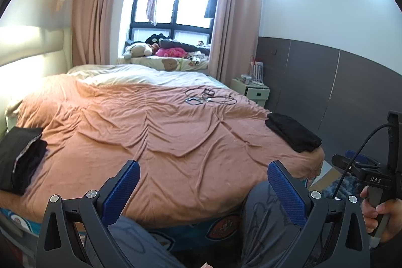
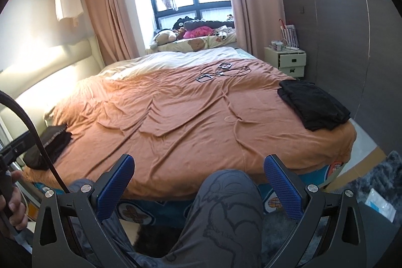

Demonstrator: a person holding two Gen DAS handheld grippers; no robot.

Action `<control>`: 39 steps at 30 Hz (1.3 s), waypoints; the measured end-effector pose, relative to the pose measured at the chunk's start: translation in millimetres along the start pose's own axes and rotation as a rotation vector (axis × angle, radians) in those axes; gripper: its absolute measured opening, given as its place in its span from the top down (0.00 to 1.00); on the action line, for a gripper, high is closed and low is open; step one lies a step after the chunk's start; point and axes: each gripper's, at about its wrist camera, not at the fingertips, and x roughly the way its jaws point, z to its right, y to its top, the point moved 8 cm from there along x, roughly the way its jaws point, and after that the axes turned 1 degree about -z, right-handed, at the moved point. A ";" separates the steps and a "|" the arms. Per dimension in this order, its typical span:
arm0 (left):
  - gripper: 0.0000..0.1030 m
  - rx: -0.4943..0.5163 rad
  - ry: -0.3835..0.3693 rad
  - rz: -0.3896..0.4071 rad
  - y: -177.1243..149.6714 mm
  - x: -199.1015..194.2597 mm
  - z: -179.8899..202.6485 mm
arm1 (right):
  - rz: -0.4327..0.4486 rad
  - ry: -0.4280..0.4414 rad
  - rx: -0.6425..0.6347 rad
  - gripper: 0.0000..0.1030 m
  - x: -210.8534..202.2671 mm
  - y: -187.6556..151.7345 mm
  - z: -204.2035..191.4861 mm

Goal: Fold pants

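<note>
A folded black pair of pants (image 1: 294,135) lies at the bed's right front corner; it also shows in the right wrist view (image 2: 314,103). A second dark folded garment pile (image 1: 20,157) sits at the bed's left edge, also in the right wrist view (image 2: 49,146). My left gripper (image 1: 203,187) is open and empty, held above the person's grey-trousered knees in front of the bed. My right gripper (image 2: 198,180) is open and empty, also short of the bed's front edge. The right gripper's body and hand show at the left wrist view's right edge (image 1: 374,177).
The bed has a wrinkled orange cover (image 1: 155,132). Black cables and small frames (image 1: 208,96) lie on its far right part. A white nightstand (image 2: 286,59) stands beyond the bed. Plush toys fill the window ledge (image 2: 191,32). A grey rug (image 2: 371,182) lies at right.
</note>
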 end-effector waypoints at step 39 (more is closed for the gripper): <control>0.00 0.002 0.038 -0.055 -41.7 18.3 -9.8 | -0.034 -0.040 -0.011 0.00 14.7 -28.3 -16.6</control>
